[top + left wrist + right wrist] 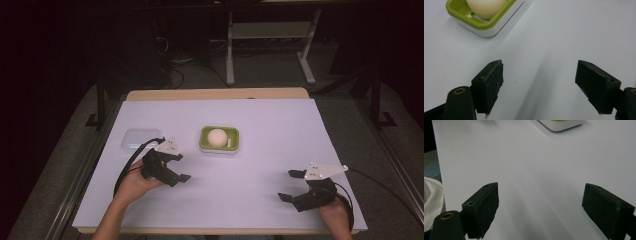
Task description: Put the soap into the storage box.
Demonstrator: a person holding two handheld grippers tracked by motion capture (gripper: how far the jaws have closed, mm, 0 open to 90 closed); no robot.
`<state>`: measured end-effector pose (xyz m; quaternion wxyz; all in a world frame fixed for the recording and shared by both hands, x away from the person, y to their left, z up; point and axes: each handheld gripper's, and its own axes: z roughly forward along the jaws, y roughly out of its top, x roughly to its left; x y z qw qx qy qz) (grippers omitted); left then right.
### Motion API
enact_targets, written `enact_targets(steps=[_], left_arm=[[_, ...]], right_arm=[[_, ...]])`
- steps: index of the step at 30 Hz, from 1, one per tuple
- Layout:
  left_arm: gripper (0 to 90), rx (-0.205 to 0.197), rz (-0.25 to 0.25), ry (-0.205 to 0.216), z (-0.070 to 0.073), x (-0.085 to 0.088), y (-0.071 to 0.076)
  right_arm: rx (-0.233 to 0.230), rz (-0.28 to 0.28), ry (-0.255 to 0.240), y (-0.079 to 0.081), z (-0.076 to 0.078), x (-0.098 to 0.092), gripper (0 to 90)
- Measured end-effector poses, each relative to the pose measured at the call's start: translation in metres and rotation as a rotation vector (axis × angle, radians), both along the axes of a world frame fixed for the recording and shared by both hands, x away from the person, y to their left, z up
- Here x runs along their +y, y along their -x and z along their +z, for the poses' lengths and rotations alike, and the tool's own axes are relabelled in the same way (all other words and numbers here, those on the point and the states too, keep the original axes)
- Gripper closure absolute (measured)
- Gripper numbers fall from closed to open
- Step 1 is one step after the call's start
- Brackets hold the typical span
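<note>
Pale round egg-like ball (217, 136) sitting in green-and-white tray (233, 145), centre of frame, untouched. Clear plastic lid-like box (135, 138) lying left of tray. No handling judged begun. Left tool (172, 167) being held lower left, jaws spread, empty. Right tool (291, 185) lower right, jaws spread, empty. Counter (250, 180) being covered by smooth white sheet.

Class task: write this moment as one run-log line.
left gripper: open, empty | right gripper: open, empty | egg: in green tray | clear lid: on table
</note>
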<state>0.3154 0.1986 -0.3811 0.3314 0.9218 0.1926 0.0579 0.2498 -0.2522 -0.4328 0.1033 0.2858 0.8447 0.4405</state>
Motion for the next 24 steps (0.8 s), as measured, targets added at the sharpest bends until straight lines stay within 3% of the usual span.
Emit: enact_targets(steps=[10,15,24], left_arm=[[22.0,0.0,0.007,-0.003,-0.008,0.016,0.015],[22.0,0.002,0.031,0.017,-0.015,0.027,0.023],[22.0,0.029,0.059,0.017,-0.027,0.041,0.033]], right_arm=[[0.01,0.0,0.006,0.0,-0.001,0.001,13.1],[0.011,-0.002,0.006,0.0,-0.002,0.001,13.1],[0.015,-0.005,0.01,0.0,-0.003,0.001,13.1]])
